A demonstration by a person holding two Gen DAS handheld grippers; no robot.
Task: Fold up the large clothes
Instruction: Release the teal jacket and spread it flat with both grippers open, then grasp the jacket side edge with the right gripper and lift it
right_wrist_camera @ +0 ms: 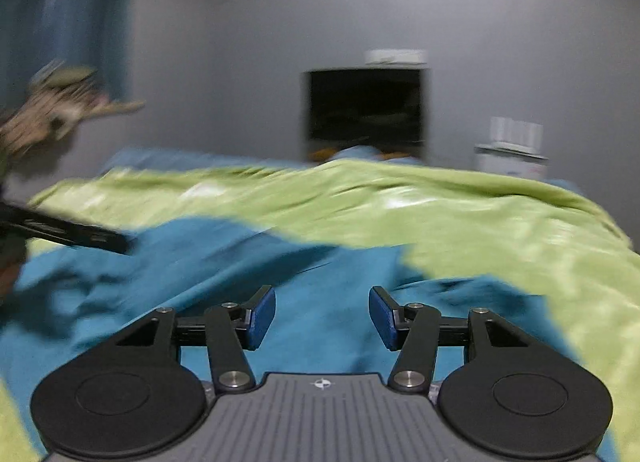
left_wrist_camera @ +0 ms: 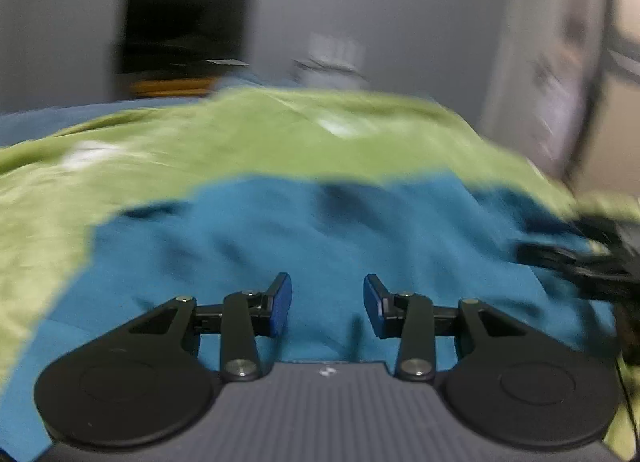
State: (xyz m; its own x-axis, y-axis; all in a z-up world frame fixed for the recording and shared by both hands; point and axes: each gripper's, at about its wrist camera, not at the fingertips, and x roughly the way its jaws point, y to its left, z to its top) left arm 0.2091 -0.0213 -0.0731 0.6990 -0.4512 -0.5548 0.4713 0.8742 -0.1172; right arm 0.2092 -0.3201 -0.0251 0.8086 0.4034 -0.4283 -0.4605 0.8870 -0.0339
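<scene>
No readable text, brand name or number showing in either view; motion blur smearing everything. Small round white emblem sitting on grey ribbed gripper body, no letters in it. White label above dark screen blurring past reading. White box markings blurring too.

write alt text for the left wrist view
Open left tongs hover empty over a rumpled teal garment lying on a green blanket. The other tongs show at the right edge. The picture is motion-blurred, with a grey wall behind.
</scene>
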